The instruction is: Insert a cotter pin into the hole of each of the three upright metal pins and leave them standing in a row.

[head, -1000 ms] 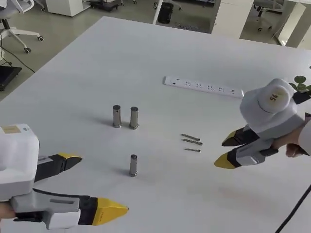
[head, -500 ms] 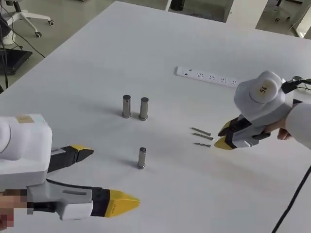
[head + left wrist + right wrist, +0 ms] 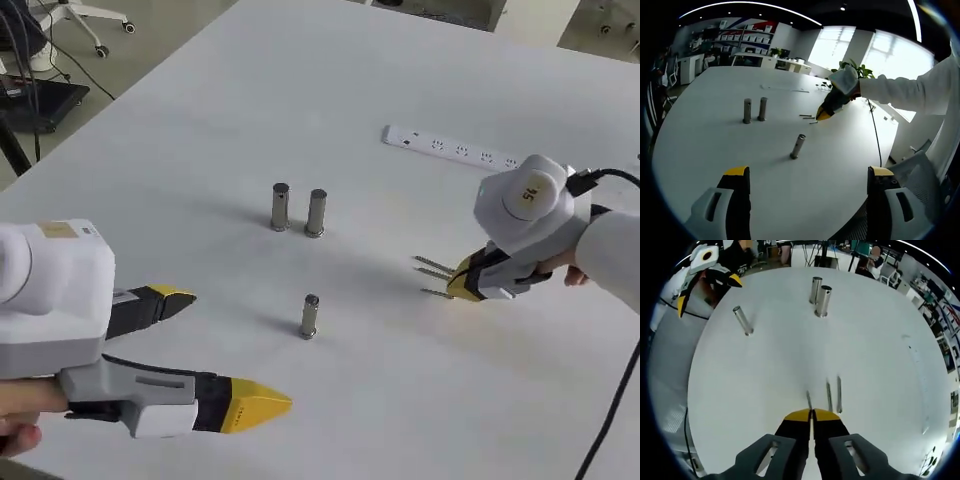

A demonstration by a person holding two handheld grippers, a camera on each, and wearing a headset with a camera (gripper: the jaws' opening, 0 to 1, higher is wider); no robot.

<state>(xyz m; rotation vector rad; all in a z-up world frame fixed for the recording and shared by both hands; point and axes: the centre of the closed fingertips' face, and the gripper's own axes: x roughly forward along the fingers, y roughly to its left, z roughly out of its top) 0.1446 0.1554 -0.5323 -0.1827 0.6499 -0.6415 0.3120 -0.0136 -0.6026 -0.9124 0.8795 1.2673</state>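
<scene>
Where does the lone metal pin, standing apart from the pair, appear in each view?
Head view: lone pin just below centre.
Left gripper view: lone pin near centre.
Right gripper view: lone pin upper left.
Shared landmark: the pair of pins standing side by side.

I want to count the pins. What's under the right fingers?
Three cotter pins lie on the table there, poking out past the shut fingers. One's end is hidden at the tips, so I can't tell if it's pinched.
</scene>
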